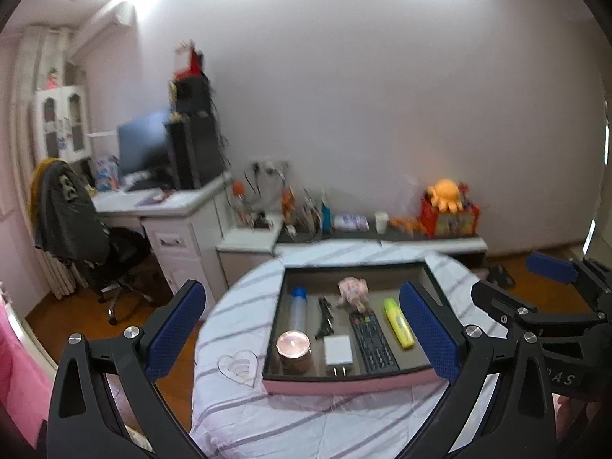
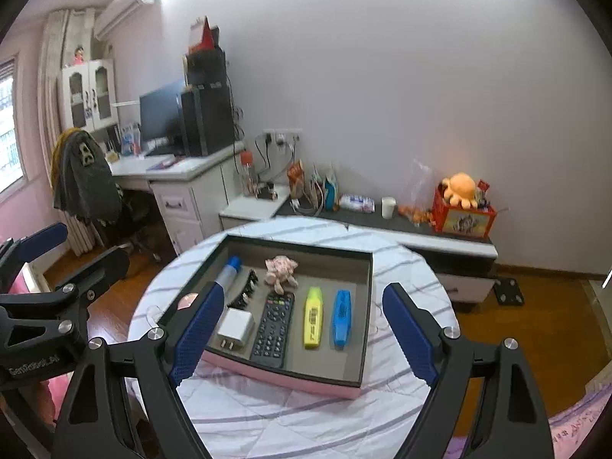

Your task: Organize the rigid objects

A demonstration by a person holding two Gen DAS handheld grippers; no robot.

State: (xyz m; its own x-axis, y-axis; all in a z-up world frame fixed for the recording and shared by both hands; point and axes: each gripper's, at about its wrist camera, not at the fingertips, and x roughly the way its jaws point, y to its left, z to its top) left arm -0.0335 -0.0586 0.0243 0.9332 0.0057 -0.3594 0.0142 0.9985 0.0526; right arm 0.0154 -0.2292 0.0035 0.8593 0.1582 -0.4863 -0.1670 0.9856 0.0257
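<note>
The left gripper (image 1: 302, 329) had its jaws wide apart and held nothing. The right gripper (image 2: 304, 329) was the same. Both hung above the pink tray (image 2: 346, 388) on the round table (image 2: 267, 417). In the tray lay a remote (image 2: 273, 329), a yellow marker (image 2: 313, 315), a blue marker (image 2: 341, 317), a white charger (image 2: 235, 327) and a small plush toy (image 2: 281, 269).

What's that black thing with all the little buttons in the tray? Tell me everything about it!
It is a TV-style remote control, long, flat and black, looks plastic, with rows of small buttons and a few coloured ones at its far end. It lies face up on the tray floor, between the white charger and the yellow highlighter. No claw touches it.
</note>
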